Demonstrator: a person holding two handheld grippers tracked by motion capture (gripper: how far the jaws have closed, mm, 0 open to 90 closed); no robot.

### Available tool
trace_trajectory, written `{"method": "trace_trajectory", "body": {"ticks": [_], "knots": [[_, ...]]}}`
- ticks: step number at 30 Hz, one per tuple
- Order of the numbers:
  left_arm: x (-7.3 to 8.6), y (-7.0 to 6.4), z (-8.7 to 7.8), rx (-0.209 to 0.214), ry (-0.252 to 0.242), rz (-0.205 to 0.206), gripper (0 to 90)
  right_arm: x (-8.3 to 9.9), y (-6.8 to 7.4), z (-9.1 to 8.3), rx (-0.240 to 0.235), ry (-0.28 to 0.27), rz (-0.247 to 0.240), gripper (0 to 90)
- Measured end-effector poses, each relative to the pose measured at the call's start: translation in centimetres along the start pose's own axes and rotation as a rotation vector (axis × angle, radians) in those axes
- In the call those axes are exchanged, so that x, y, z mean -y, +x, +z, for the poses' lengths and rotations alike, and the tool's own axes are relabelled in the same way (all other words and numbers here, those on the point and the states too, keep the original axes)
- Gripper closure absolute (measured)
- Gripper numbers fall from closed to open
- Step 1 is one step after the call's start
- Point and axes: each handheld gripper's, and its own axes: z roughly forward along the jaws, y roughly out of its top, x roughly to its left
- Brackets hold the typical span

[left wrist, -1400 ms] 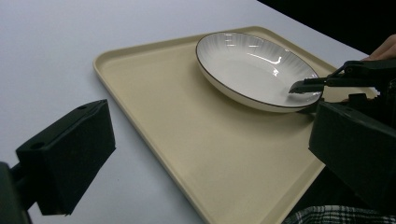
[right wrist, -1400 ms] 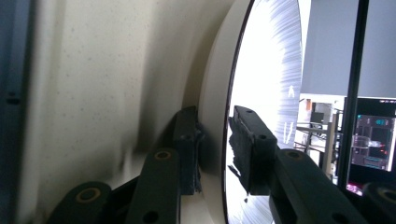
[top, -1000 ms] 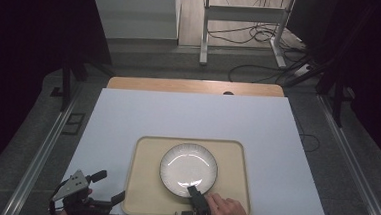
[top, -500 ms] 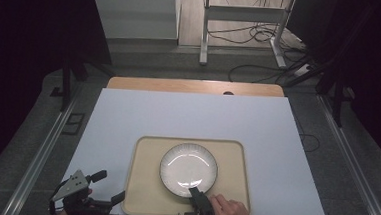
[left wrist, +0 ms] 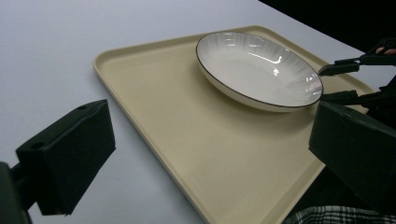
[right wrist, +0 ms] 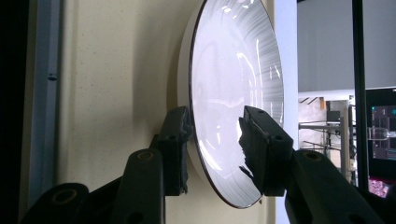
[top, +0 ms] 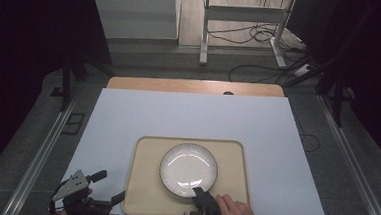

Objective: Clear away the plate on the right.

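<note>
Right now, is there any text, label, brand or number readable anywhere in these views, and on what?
None readable.
The plate, tray and white mat carry no print.
The screen far off in the right gripper view shows lit marks, too small and blurred to read.

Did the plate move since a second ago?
No. The plate sits at the same spot on the tray, with the right gripper at its near rim.
</note>
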Motion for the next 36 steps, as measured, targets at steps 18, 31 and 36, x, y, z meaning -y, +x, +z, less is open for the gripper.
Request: {"method": "trace_trajectory", "body": {"ticks": [18,31,36], "knots": [[0.0,0.0,0.0,-0.001,0.002,-0.002,0.0,1.7,-1.6,-0.7,-0.023,-0.022,0.14,53.7],[0.0,0.0,0.0,0.0,0.003,-0.003,0.0,3.0,-2.7,-0.8,-0.036,-0.024,0.246,49.0],[0.0,0.0,0.0,0.001,0.004,-0.003,0.0,3.9,-3.4,-1.0,-0.045,-0.027,0.297,47.1]]}}
